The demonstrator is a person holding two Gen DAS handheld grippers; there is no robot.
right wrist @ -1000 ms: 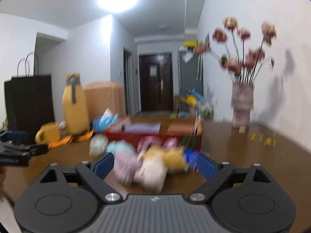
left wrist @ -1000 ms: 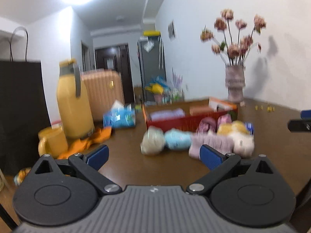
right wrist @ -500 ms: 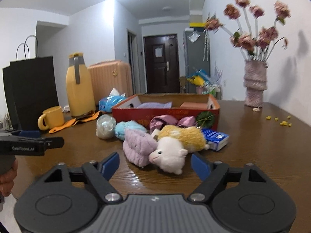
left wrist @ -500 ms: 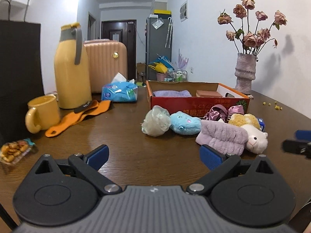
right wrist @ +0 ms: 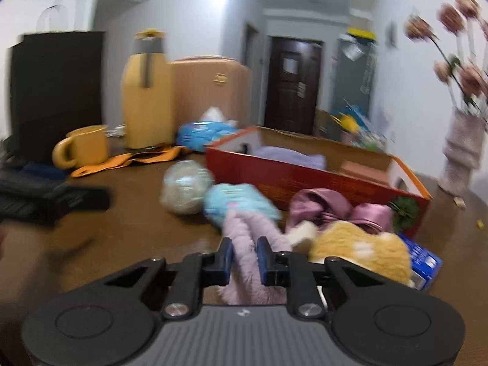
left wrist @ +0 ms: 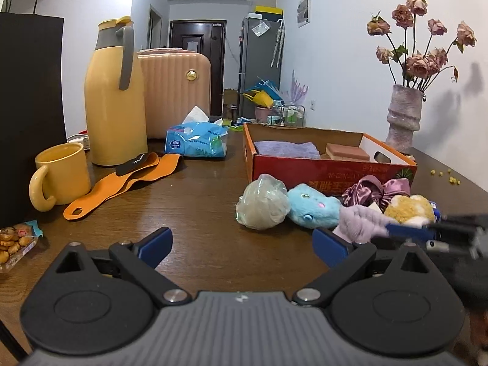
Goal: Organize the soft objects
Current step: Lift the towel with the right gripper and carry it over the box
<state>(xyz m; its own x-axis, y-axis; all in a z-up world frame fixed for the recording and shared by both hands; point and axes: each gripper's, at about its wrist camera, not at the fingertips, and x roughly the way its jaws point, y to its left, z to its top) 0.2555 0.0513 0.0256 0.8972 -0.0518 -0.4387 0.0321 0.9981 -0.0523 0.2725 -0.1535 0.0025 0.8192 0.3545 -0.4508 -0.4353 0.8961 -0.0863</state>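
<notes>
Closing on the blurred lilac plush (right wrist: 244,253), the right gripper (right wrist: 245,257) hides its lower end; left gripper (left wrist: 241,244) spread.

Glossy wood-grain table (left wrist: 198,207); fluffy lilac plush (right wrist: 250,244); satin scrunchie (left wrist: 366,190); cardboard box (left wrist: 305,170).

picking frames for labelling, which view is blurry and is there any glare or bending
Left wrist view: sharp, with wall shadows beside the flowers and straight lines bending at the rim. Right wrist view: motion-smeared all over, the box and flowers streaked, ceiling light blown out.
</notes>
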